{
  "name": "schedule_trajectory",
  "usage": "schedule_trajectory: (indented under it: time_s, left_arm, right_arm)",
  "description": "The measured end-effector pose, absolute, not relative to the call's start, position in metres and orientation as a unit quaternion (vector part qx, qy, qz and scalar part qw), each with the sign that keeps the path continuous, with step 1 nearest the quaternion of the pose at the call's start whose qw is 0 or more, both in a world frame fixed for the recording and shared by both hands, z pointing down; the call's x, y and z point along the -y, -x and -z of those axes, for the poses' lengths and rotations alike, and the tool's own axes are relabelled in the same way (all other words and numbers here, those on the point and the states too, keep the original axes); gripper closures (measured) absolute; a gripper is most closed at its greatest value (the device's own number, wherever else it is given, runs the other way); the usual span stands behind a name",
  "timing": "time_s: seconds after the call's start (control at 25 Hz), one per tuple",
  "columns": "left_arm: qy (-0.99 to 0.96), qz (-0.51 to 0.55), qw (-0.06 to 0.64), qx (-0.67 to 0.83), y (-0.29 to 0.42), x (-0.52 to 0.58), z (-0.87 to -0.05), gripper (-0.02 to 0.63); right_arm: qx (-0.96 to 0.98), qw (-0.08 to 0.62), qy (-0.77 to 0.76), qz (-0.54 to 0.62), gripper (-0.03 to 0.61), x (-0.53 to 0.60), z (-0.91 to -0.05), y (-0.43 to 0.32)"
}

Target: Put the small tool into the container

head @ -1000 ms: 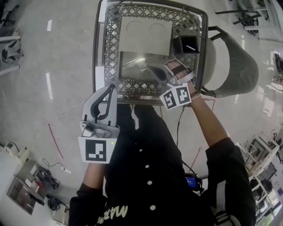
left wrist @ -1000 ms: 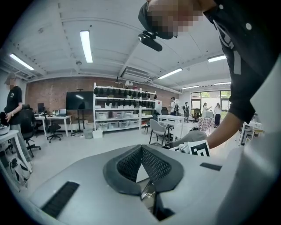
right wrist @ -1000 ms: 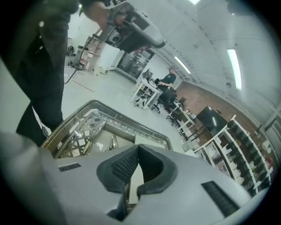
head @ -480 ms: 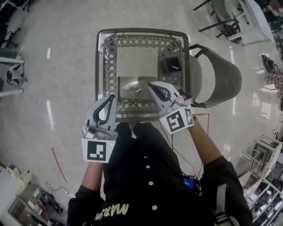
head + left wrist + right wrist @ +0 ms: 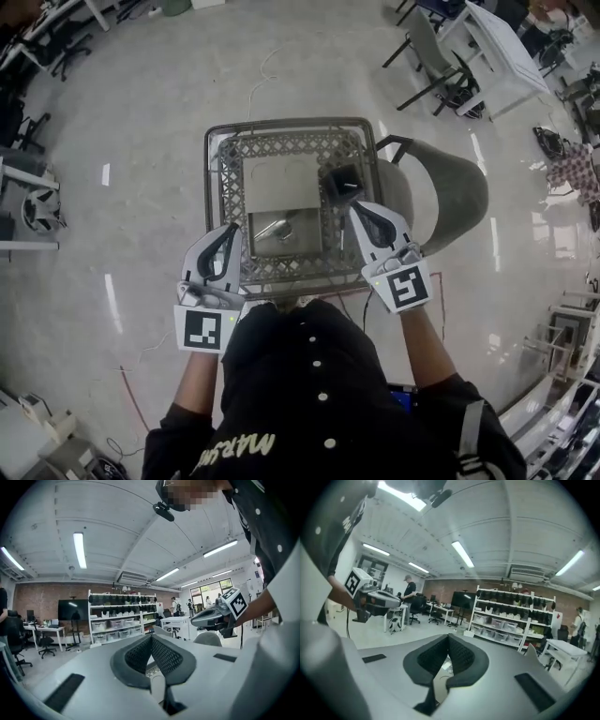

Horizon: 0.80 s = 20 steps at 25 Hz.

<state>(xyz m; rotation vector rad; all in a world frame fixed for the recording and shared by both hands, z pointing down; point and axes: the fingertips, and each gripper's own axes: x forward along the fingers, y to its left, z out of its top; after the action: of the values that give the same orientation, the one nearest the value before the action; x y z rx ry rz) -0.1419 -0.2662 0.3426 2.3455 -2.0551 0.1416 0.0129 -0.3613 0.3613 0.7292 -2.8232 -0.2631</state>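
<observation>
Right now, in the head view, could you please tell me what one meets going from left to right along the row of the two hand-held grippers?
left hand-held gripper → shiny metal tray → right hand-held gripper → grey chair

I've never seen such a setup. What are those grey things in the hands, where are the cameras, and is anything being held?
No robot here: a person holds a grey two-jawed tool in each hand. The overhead picture comes from a camera on the person's head, looking down. The left tool and right tool hover over the near part of a small lattice-rimmed table. On it are a pale board, a shiny metal tray and a black box; a grey chair stands beside it. The other two pictures come from cameras riding on each tool, looking along its jaws. Both pairs of jaws are shut, holding nothing.
</observation>
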Motion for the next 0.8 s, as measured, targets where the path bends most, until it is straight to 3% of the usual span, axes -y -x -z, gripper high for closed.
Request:
schedule_trajectory:
  time_s: [0.44, 0.8]
  left_arm:
    - [-0.749, -0.053, -0.012, 0.66, 0.153, 0.256, -0.326, 0.588]
    - [-0.737, -0.064, -0.007, 0.673, 0.171, 0.25, -0.332, 0.588]
  right_arm:
    - [0.915, -0.014, -0.403, 0.016, 0.566, 0.374, -0.316, -0.103]
    - [0.904, -0.022, -0.427, 0.029, 0.566, 0.359, -0.316, -0.104]
